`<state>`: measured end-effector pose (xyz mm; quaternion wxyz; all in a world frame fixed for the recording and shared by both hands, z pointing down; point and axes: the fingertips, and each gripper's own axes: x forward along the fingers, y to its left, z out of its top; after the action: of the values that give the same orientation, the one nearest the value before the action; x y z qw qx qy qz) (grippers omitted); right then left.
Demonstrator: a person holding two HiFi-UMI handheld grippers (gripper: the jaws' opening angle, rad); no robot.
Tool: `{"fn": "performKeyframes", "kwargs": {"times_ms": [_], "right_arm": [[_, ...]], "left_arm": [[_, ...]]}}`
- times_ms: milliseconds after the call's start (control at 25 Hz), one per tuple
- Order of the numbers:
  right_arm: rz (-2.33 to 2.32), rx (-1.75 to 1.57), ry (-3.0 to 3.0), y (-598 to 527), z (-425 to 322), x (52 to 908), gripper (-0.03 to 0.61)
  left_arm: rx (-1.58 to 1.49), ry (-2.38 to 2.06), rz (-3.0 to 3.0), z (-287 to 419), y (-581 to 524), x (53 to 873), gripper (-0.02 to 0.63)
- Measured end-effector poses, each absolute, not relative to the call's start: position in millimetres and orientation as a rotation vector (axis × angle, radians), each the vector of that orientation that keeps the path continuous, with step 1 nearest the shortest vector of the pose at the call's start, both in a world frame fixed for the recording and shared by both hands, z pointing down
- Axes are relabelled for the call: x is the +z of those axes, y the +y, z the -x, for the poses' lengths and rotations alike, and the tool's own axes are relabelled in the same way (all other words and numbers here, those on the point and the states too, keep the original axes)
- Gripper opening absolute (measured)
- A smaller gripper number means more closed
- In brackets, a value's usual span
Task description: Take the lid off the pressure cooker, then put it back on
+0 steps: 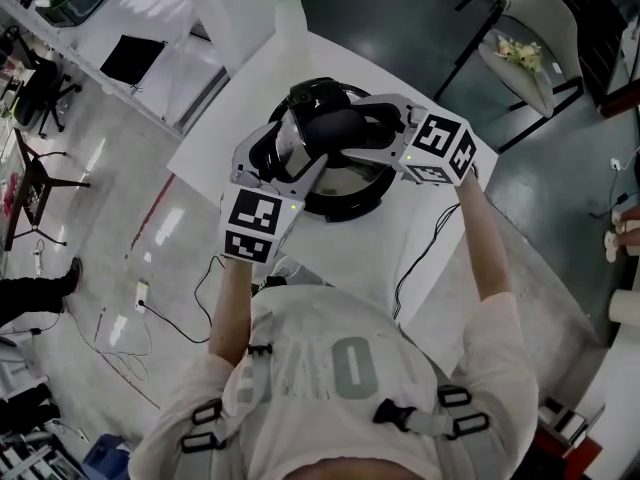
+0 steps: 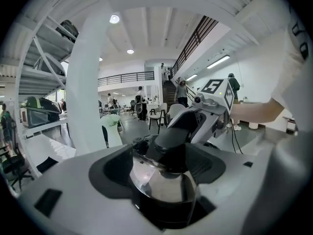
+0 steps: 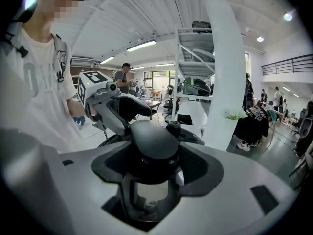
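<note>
Standing in the middle of the white surface [image 1: 330, 258]: the pressure cooker [image 1: 340, 206], with the shiny lid [image 1: 345, 180] still on top. Looks shut, not lifted yet.

Clamped on the black lid handle [image 3: 154, 141] with the right hand-held gripper [image 3: 151, 165], pads snug on both sides of it. Reaching in from the other side with the left hand-held gripper [image 2: 161, 165], jaws apart, the end of the handle between them but not squeezed as far as can be seen.

So only at the very start: step 1, getting a good hold. Left to do: turn the lid loose, lift it off, then set it back on and lock it.

Farther out, only a white vase [image 1: 290, 18] at the far edge.
</note>
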<state>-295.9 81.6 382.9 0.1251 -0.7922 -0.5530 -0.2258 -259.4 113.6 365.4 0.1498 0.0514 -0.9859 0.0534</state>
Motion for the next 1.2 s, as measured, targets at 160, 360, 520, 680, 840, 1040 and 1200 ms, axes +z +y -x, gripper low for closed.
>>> {"fn": "performKeyframes", "kwargs": {"times_ms": [160,360,520,680,840,1040,1200], "right_arm": [[2.327,-0.671,-1.579,85.0,293.3,385.5,0.308],[2.345,-0.688,-1.516,87.8,294.5,385.9,0.308],[2.350,-0.697,-1.496,90.1,296.0,387.2,0.305],[2.355,-0.697,-1.457,88.2,296.4,387.2,0.301],[2.361,-0.688,-1.406,84.6,296.9,385.4,0.290],[2.366,-0.687,-1.425,84.6,295.6,385.0,0.287],[2.362,-0.692,-1.447,85.5,296.4,384.7,0.285]], "left_arm": [[0.142,-2.827,-0.159,258.7,113.0,366.4,0.336],[0.102,-2.799,-0.196,261.6,110.4,371.4,0.319],[0.110,-2.814,-0.233,268.4,103.8,367.6,0.310],[0.092,-2.788,-0.260,270.1,102.8,371.3,0.264],[0.066,-2.759,-0.275,272.5,98.7,376.7,0.264],[0.170,-2.754,-0.258,277.1,94.7,378.9,0.264],[0.171,-2.747,-0.260,276.1,100.9,379.4,0.276]]}}
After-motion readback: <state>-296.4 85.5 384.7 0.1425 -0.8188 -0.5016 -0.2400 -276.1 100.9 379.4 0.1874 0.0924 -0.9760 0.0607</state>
